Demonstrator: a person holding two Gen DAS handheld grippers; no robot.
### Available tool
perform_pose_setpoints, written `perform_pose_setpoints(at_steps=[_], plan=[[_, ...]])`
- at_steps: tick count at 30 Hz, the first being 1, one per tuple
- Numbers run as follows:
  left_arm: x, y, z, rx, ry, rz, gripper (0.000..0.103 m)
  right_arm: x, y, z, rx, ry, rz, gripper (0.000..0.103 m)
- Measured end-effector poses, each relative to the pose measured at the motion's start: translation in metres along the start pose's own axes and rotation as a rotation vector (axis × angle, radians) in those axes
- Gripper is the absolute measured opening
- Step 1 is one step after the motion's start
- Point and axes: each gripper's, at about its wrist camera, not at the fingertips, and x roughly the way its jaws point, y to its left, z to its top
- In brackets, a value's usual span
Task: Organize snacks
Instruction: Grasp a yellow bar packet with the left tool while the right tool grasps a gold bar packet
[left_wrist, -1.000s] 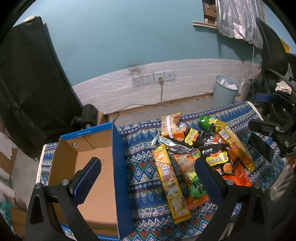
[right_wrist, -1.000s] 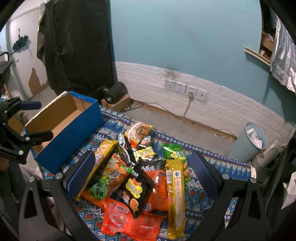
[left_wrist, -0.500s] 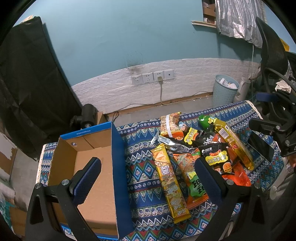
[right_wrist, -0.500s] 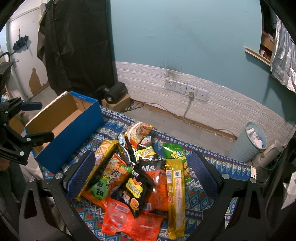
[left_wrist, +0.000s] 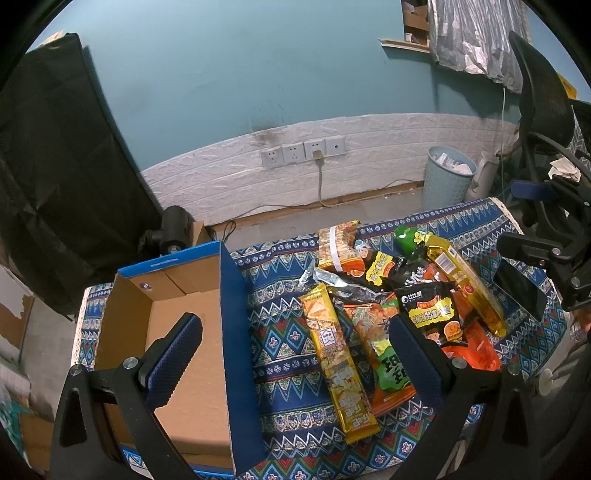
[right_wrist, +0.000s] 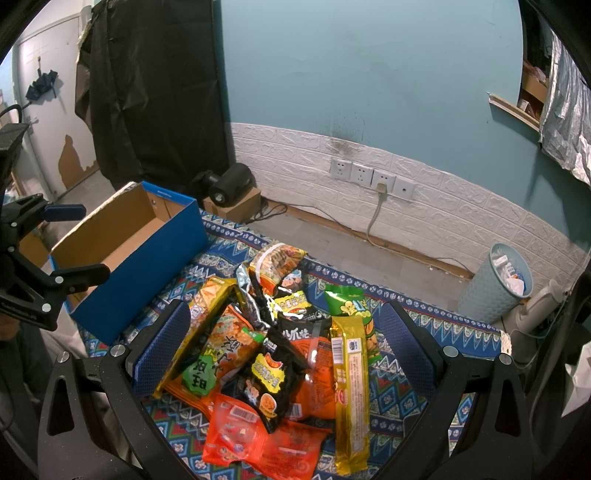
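A heap of snack packets lies on a patterned blue cloth. Left of the heap stands an empty cardboard box with blue outer walls. My left gripper hovers open above the box's right wall and a long yellow packet, holding nothing. My right gripper hangs open over the heap, above a black packet and an orange one. A long gold packet lies at the heap's right side.
Beyond the table's far edge are bare floor, a white brick wall with sockets, a pale blue waste bin and a black device on a small carton. An office chair stands at the right.
Almost nothing differs; the left wrist view has drifted very slightly, and both grippers stay open above the table.
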Motion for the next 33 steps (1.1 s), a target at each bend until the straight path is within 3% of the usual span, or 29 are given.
perform_pose_setpoints(at_steps=[17,25,33], plan=[[0.022,-0.001,0.003,-0.001,0.057,0.004,0.102,0.008,-0.011,-0.007,0.003,0.04,-0.008,0.1],[0.069,0.0,-0.002,-0.044,0.186,0.005,0.102,0.039,-0.043,-0.022,0.024,0.151,-0.036,0.1],[0.116,-0.009,-0.012,-0.072,0.306,-0.012,0.102,0.068,-0.084,-0.05,0.122,0.27,-0.033,0.097]])
